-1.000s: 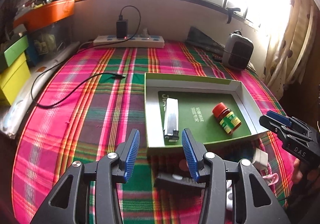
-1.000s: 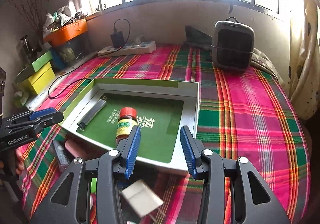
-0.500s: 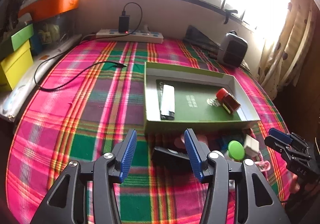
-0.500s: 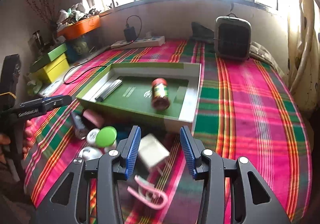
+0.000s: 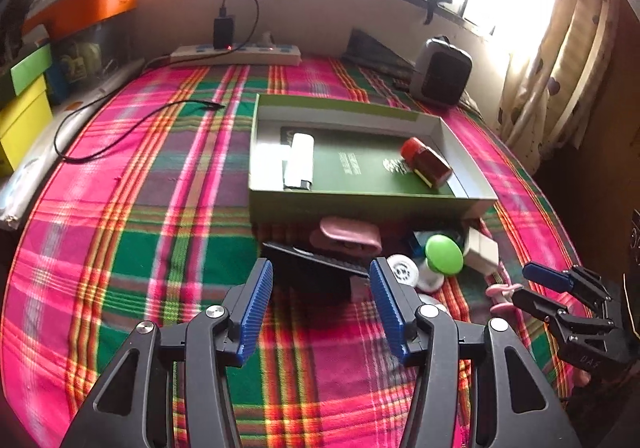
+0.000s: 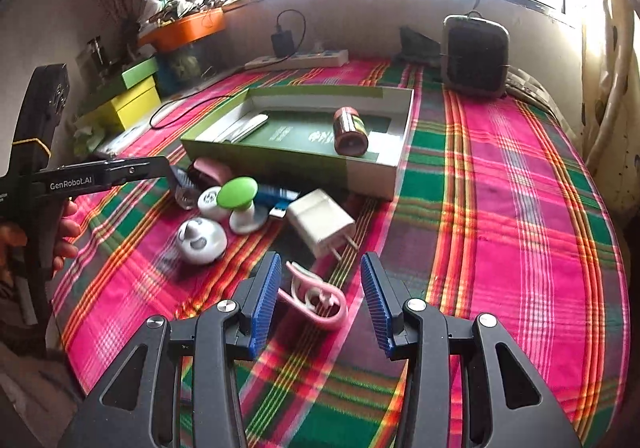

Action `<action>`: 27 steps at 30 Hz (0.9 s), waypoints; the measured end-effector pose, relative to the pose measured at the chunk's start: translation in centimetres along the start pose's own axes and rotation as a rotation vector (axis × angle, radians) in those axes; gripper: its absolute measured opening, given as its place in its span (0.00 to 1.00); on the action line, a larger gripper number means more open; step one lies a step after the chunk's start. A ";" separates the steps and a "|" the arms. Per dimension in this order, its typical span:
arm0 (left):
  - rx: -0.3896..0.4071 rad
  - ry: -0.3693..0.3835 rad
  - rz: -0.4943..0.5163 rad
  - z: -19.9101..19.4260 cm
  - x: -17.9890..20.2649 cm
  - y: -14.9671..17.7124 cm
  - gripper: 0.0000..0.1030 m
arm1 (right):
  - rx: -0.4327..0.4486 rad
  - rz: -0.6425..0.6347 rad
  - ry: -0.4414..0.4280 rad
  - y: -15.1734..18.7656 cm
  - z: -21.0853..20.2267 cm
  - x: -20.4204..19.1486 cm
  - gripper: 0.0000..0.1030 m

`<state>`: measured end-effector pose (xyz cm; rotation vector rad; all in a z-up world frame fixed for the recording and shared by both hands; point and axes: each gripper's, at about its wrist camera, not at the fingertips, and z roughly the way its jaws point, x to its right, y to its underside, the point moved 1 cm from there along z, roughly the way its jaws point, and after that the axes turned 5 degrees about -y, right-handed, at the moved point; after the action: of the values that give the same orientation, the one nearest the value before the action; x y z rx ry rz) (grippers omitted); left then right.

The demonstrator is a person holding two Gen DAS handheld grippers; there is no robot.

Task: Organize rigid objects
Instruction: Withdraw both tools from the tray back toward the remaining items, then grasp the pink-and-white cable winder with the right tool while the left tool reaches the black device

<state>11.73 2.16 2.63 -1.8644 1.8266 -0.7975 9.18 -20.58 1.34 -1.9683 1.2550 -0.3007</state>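
A green-walled box (image 5: 360, 204) holds a white lighter-like stick (image 5: 300, 160) and a red-capped bottle (image 5: 428, 164) lying on its side. Loose items lie in front of it. My left gripper (image 5: 322, 300) is open, and a flat black item (image 5: 316, 268) lies between its fingertips, untouched. My right gripper (image 6: 320, 296) is open over a pink clip (image 6: 316, 300); the clip lies close to the left finger, clear of the right one. Nearby lie a white charger plug (image 6: 320, 222), a green-topped knob (image 6: 238, 190) and a white round piece (image 6: 200, 240).
A plaid cloth covers the surface. A small heater (image 6: 474, 52) and a power strip (image 5: 236, 54) with a black cable stand at the back. Yellow and green boxes (image 6: 128, 104) sit on the left. A pink case (image 5: 348, 236) lies against the box front. A hand (image 6: 64, 232) holds the left gripper.
Both grippers have drawn back from the box and dropped lower, bringing the loose items in front of it into view. The left jaws have widened.
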 end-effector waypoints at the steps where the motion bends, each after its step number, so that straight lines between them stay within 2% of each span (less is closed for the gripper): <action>1: -0.005 0.001 0.004 0.1 0.3 0.1 0.49 | -0.004 -0.005 -0.003 0.2 0.0 -0.1 0.43; 6: -0.025 0.010 0.029 0.3 1.4 0.8 0.49 | -0.025 -0.016 -0.017 0.5 0.3 -0.4 0.54; 16: -0.064 -0.035 0.037 1.7 1.2 1.1 0.49 | -0.063 -0.065 -0.030 0.7 1.0 -1.3 0.54; 27: -0.068 -0.079 0.008 1.5 -1.2 1.6 0.49 | -0.120 -0.073 0.050 0.9 1.8 -1.1 0.54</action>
<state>11.50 3.07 0.32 -1.9009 1.8322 -0.6566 9.07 -19.02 -0.27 -2.1235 1.2610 -0.3194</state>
